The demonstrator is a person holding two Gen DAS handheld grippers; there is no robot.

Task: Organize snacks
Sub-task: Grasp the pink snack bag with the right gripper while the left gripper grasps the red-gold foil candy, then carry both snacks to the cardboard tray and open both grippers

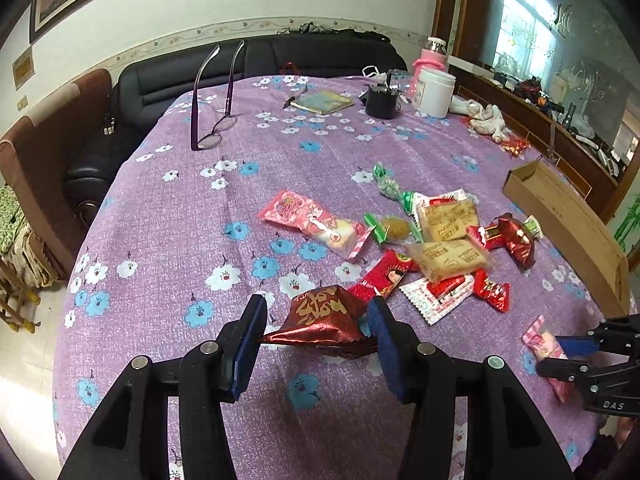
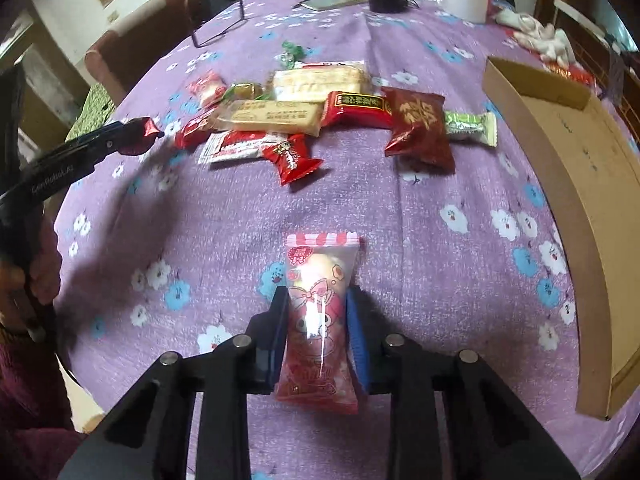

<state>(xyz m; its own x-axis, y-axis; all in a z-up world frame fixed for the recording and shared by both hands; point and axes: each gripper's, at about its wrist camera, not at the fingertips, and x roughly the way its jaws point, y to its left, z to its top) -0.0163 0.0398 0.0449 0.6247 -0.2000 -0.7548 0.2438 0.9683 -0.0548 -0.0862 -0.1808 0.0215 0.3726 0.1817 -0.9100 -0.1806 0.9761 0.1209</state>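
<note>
My left gripper (image 1: pixel 317 314) is shut on a dark red snack packet (image 1: pixel 320 308) with gold lettering, pinched between its blue pads just above the purple flowered tablecloth (image 1: pixel 180 240). The right wrist view shows my right gripper (image 2: pixel 317 304) shut on a pink cartoon-print snack packet (image 2: pixel 320 280) that lies lengthwise between its fingers. That gripper (image 1: pixel 554 354) and its pink packet (image 1: pixel 544 344) appear at the lower right of the left wrist view. A loose pile of snacks (image 1: pixel 440 240) (image 2: pixel 304 116) lies mid-table. The left gripper (image 2: pixel 150 128) enters the right wrist view from the left.
An open cardboard box (image 1: pixel 560 216) (image 2: pixel 560 168) lies along the table's right side. At the far end are purple glasses (image 1: pixel 212 128), a booklet (image 1: pixel 322 102), a black cup (image 1: pixel 382 102) and a white jar (image 1: pixel 434 92). A black sofa (image 1: pixel 160 80) and a brown chair (image 1: pixel 48 152) stand beyond the table.
</note>
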